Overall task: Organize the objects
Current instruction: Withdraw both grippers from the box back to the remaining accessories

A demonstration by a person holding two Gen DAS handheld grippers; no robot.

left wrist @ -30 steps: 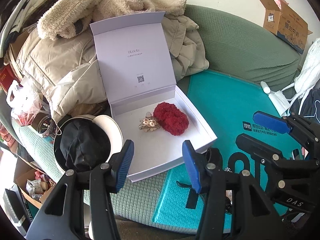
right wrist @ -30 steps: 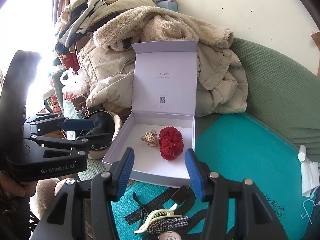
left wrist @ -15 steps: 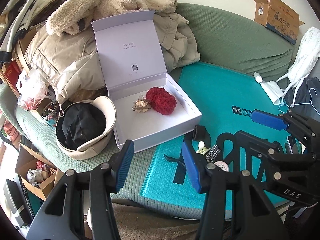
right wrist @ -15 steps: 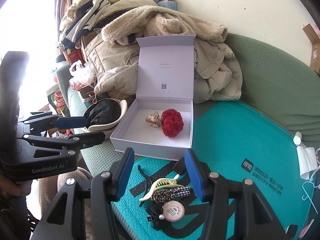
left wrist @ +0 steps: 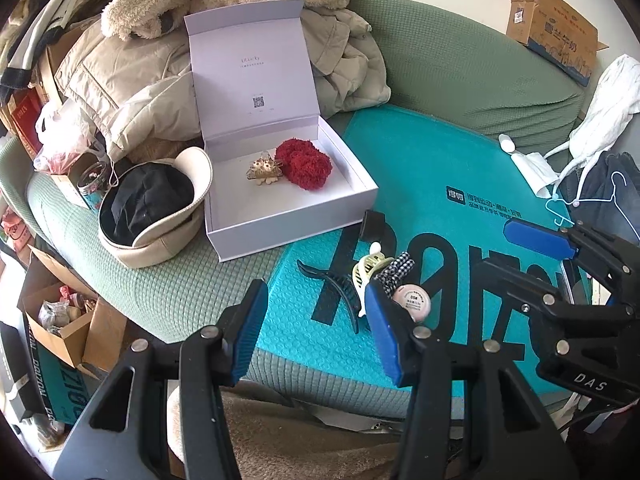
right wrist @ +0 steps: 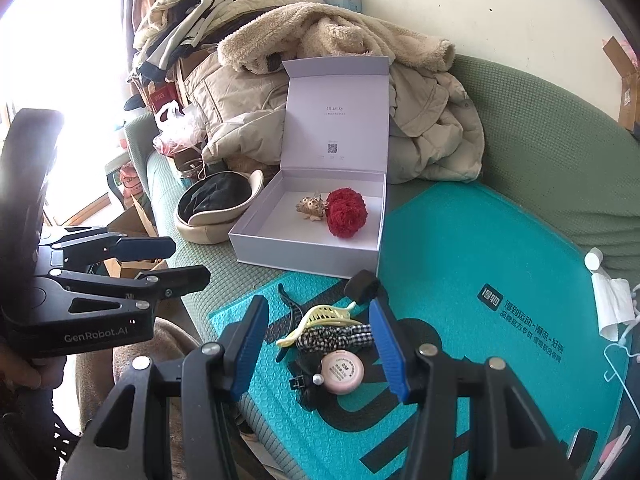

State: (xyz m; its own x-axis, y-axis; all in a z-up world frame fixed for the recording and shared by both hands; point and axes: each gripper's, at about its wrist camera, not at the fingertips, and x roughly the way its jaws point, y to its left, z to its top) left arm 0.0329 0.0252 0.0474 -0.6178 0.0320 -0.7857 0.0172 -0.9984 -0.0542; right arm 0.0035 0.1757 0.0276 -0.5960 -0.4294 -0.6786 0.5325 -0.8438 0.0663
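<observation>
An open white box (left wrist: 296, 220) (right wrist: 304, 256) on the green sofa holds a red scrunchie (left wrist: 306, 164) (right wrist: 346, 212) and a gold hair clip (left wrist: 264, 170) (right wrist: 312, 206). In front of it, on the teal mat (left wrist: 420, 160), lie a black claw clip (left wrist: 340, 288) (right wrist: 292, 308), a cream claw clip (left wrist: 366, 268) (right wrist: 320, 316), a checkered scrunchie (left wrist: 396, 268) (right wrist: 336, 336) and a pink round compact (left wrist: 414, 300) (right wrist: 344, 368). My right gripper (right wrist: 320, 344) hovers open above this pile. My left gripper (left wrist: 318, 332) hangs open beside it at the mat's front edge.
An upturned cream hat (left wrist: 148, 208) with a black lining lies left of the box. Coats (left wrist: 132, 72) are piled behind it. A small black block (left wrist: 372, 224) sits at the box's corner. Hangers and tissue (left wrist: 536, 168) lie at the right, a cardboard box (left wrist: 64, 328) on the floor.
Both grippers have drawn back from the box toward the sofa's front edge, and the pile of hair things has come into view. The jaws stand as before.
</observation>
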